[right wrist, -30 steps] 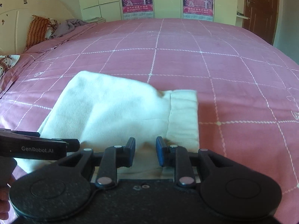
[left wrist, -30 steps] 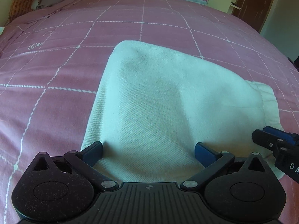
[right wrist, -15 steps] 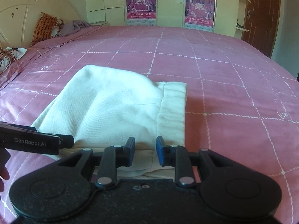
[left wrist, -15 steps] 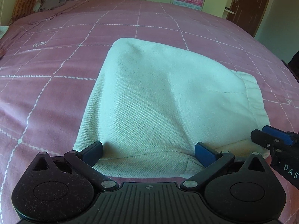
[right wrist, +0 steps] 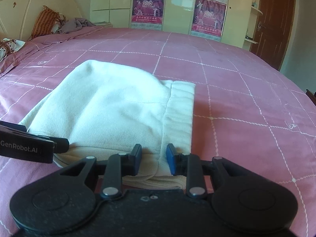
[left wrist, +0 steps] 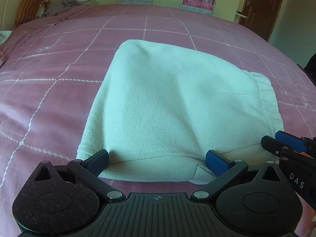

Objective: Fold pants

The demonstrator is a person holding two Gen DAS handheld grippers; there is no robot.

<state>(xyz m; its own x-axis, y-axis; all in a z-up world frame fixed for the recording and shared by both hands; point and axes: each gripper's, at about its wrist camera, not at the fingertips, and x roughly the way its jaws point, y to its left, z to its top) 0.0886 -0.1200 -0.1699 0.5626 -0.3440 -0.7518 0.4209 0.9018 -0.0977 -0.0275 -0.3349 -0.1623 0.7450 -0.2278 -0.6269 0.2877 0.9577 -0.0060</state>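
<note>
Pink grid-patterned bedspread [left wrist: 59, 102] carries the folded white knit pants [left wrist: 173, 106], their near edge right at both grippers' fingertips. Left gripper [left wrist: 157, 159] gapes wide, astride that edge, gripping nothing. Right gripper [right wrist: 154, 158], by the waistband corner, has just been opening; cloth lies between its narrowly parted jaws, unclamped.

**Camera setup: two wrist fisheyes, low over bed**

Left view looks forward and down past its jaws, close above the folded pants [left wrist: 167, 102]. Right view does likewise, slightly flatter. Both share the pants, pink bedspread [right wrist: 246, 98], wall posters [right wrist: 149, 7], and each other's gripper at frame edge.
</note>
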